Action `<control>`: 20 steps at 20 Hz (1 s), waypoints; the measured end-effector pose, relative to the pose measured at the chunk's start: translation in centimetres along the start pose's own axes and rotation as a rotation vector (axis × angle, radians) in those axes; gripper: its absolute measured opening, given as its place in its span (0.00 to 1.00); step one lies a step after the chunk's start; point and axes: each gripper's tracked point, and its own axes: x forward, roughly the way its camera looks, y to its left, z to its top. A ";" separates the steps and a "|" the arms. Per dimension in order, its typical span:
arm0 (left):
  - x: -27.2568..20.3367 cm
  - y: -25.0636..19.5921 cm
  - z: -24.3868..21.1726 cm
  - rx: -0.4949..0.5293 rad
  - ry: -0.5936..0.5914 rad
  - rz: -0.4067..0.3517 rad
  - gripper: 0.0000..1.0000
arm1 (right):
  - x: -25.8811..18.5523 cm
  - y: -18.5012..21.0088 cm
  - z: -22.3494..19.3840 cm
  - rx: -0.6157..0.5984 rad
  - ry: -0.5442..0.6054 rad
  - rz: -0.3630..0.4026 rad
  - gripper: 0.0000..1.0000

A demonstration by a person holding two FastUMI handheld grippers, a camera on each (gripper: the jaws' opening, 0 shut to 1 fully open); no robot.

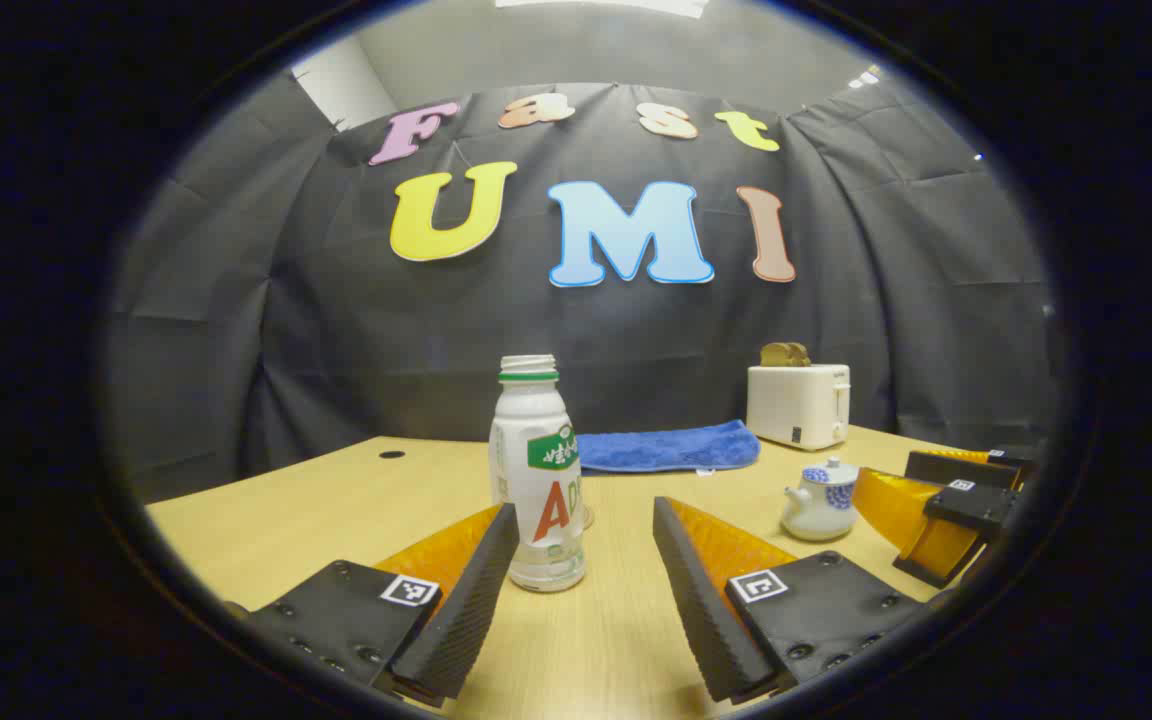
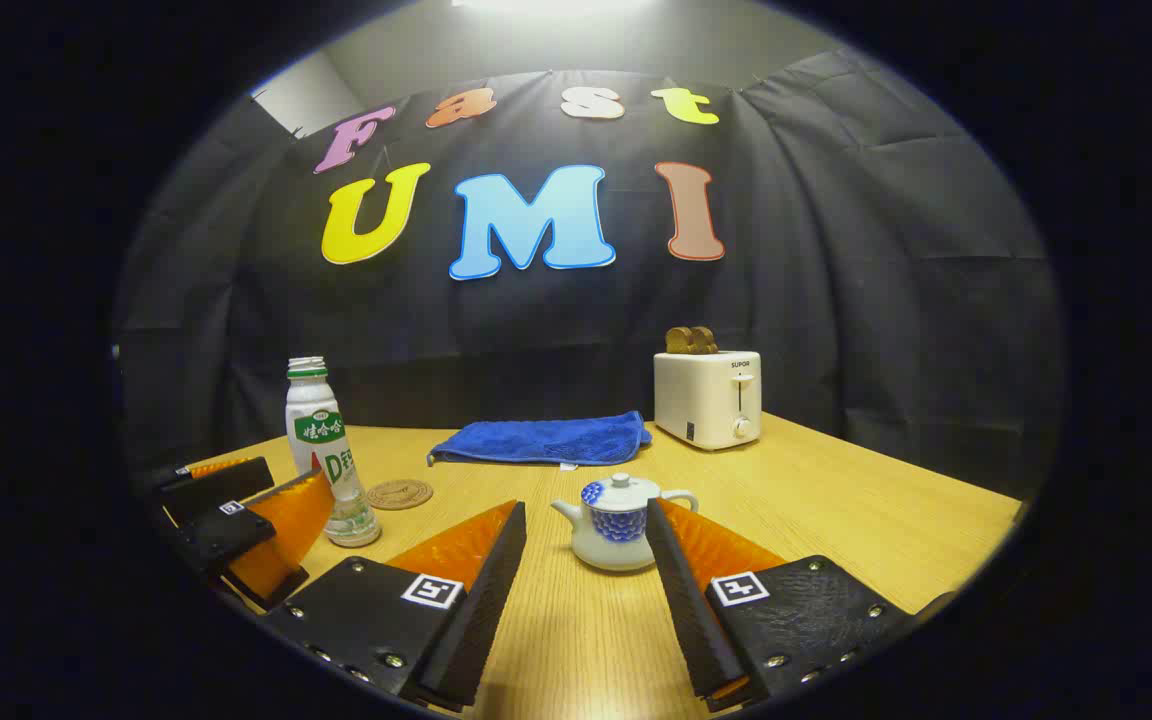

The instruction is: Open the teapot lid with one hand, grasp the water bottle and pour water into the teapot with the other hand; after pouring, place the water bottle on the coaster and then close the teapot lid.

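Observation:
A white uncapped water bottle (image 1: 536, 480) stands upright on the table between the fingers of my open left gripper (image 1: 584, 512), nearer the left finger and untouched. The small white teapot (image 2: 619, 525) with blue flowers has its lid (image 2: 620, 488) on. It sits between the fingertips of my open right gripper (image 2: 586, 510), close to the right finger, with no contact visible. A round brown coaster (image 2: 399, 493) lies just right of the bottle (image 2: 326, 450). In the left gripper view the teapot (image 1: 821, 500) is at the right, beside the other gripper's fingers (image 1: 896, 505).
A folded blue cloth (image 2: 541, 440) lies at the back of the wooden table (image 2: 836, 510). A white toaster (image 2: 708, 398) with bread in it stands at the back right. The left gripper's fingers (image 2: 286, 520) flank the bottle in the right gripper view.

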 end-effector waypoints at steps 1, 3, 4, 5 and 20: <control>0.0 0.0 0.2 0.002 0.006 -0.005 0.90 | 0.1 -0.2 0.6 -0.006 -0.006 -0.001 0.75; 0.0 -0.1 1.4 0.001 -0.001 -0.013 0.94 | 0.4 -0.5 1.9 -0.014 -0.028 0.000 0.75; 0.1 -0.6 2.2 -0.001 -0.011 -0.019 0.96 | 0.6 -0.7 2.6 -0.019 -0.035 0.000 0.75; 0.2 -0.9 3.2 -0.006 -0.017 -0.026 0.96 | 0.8 -0.8 3.0 -0.024 -0.039 -0.002 0.76; 2.1 -0.2 5.0 -0.050 -0.028 -0.052 0.96 | 6.4 -2.0 1.3 -0.079 0.094 -0.001 0.53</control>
